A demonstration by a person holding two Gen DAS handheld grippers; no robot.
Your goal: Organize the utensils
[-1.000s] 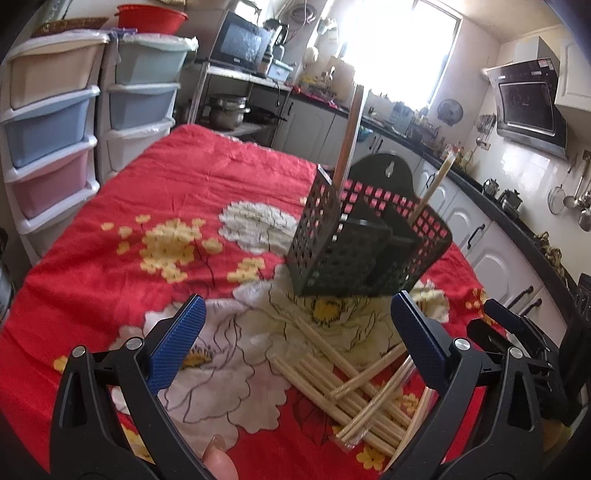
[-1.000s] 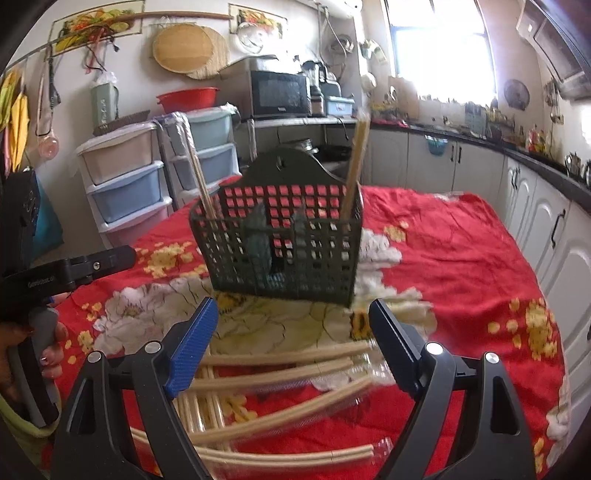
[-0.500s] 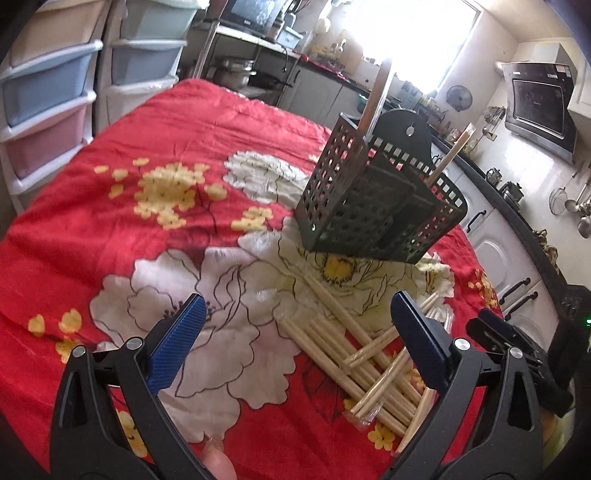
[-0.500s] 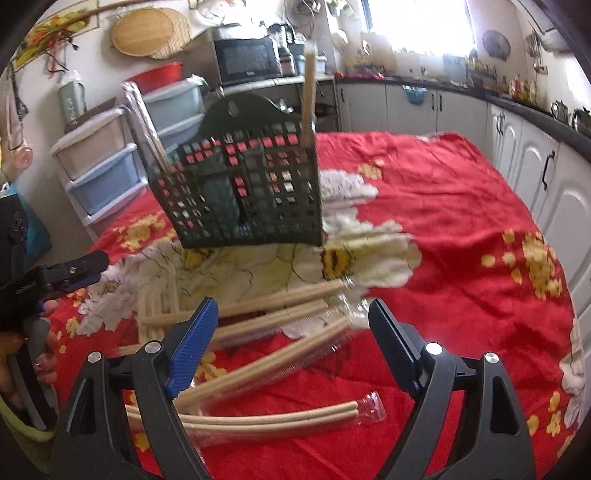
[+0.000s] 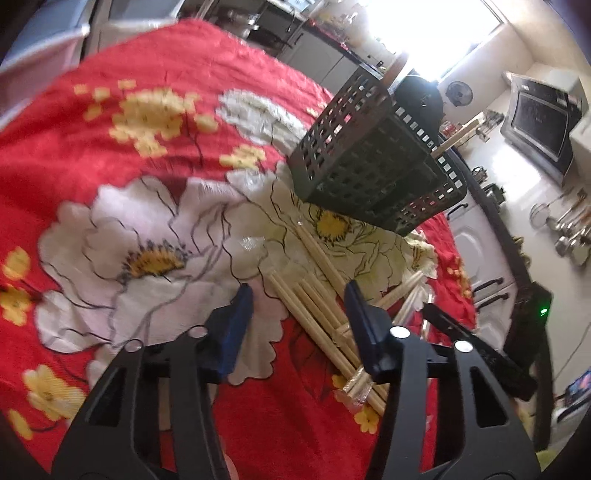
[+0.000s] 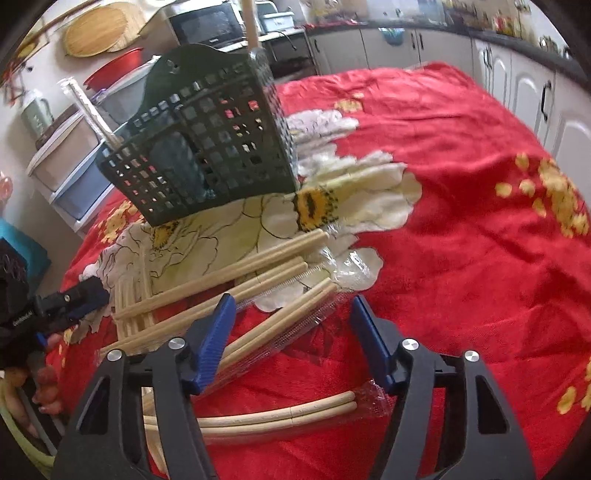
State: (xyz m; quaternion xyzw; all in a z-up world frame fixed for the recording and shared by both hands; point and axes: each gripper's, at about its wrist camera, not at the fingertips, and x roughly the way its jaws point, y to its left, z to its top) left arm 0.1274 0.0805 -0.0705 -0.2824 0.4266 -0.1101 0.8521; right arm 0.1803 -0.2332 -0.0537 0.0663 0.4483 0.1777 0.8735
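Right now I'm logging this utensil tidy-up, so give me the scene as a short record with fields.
surface: red floral cloth
holder: dark perforated caddy, two wrapped pairs already standing in it
loose items: wrapped chopstick pairs lying in front of the caddy
left tongs: closing over the pile, nothing pressed yet
right tongs: closing, one pair between the fingers, not gripped

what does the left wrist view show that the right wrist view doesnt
Only the left wrist view: the range hood and ladles hanging on the wall. Only the right wrist view: the microwave, drawer units, a hand on the left gripper. Both: the dark basket and wrapped chopsticks on the red floral cloth.
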